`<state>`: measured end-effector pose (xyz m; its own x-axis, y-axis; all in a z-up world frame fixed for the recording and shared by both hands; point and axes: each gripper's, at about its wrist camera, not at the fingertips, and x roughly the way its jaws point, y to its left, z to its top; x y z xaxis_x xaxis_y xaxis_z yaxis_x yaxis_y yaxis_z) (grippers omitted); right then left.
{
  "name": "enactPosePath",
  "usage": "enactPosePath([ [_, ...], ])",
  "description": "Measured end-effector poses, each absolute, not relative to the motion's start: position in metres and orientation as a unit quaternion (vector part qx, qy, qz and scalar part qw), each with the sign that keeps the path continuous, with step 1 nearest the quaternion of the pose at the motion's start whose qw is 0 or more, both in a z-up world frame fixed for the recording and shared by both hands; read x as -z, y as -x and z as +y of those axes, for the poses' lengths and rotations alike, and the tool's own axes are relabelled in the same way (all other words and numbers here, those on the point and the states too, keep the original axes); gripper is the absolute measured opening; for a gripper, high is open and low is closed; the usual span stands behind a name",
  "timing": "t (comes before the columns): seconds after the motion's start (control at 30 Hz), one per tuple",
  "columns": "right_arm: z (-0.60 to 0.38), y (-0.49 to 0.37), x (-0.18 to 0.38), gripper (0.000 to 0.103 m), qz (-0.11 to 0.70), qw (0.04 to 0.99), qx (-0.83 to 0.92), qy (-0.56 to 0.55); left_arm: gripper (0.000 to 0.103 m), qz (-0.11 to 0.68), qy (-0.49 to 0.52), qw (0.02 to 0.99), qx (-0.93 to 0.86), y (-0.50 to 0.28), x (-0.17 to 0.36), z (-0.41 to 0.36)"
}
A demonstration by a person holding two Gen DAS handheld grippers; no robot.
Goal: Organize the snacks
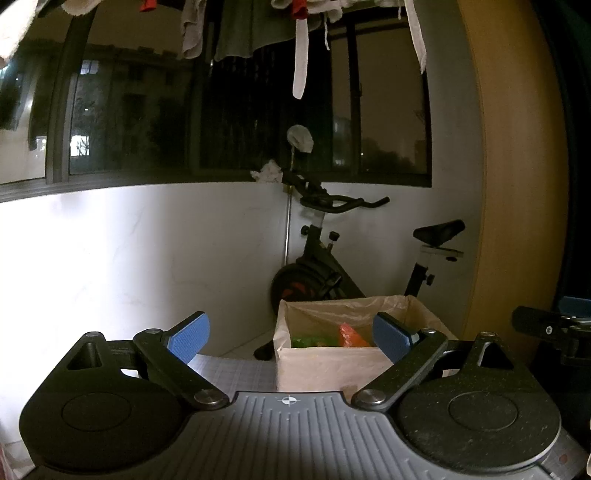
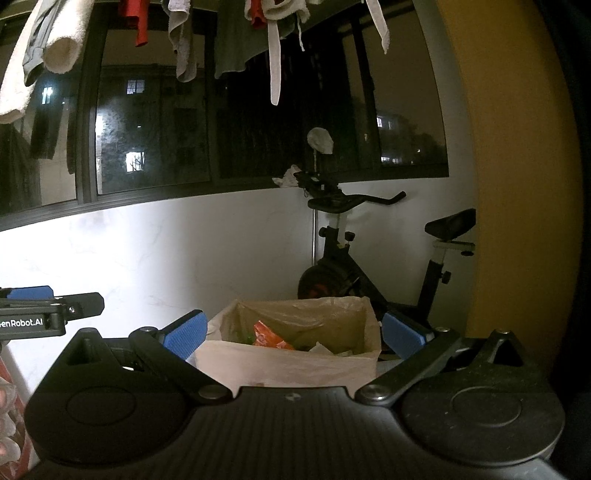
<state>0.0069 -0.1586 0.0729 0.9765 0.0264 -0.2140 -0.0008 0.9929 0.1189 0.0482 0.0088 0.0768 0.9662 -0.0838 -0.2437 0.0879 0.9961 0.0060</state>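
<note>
A pale cardboard box (image 1: 332, 365) lined with a plastic bag stands just ahead on the grey mat. It holds an orange snack packet (image 1: 351, 336) and a green packet (image 1: 312, 340). My left gripper (image 1: 291, 338) is open and empty, with the box's left wall between its blue pads. In the right wrist view the same box (image 2: 288, 360) sits between the pads of my right gripper (image 2: 293, 334), which is also open and empty. The orange packet (image 2: 269, 336) and white wrappers (image 2: 321, 348) lie inside. The left gripper's side (image 2: 51, 310) shows at the left edge.
A black exercise bike (image 1: 332, 266) stands behind the box against the white wall (image 1: 147, 258). A dark window (image 1: 221, 110) runs above, with laundry (image 1: 236, 33) hanging overhead. A wooden panel (image 1: 517, 166) rises at right. The other gripper's tip (image 1: 546, 325) shows at the right edge.
</note>
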Motion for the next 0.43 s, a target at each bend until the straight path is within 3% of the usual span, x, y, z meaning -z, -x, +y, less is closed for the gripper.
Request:
enactPosePath([
  [0.43, -0.1619, -0.0065, -0.0740, 0.103, 0.109, 0.992, -0.010, -0.057, 0.097, 0.117, -0.007, 0.992, 0.043, -0.0431, -0.0764, 0.0106],
])
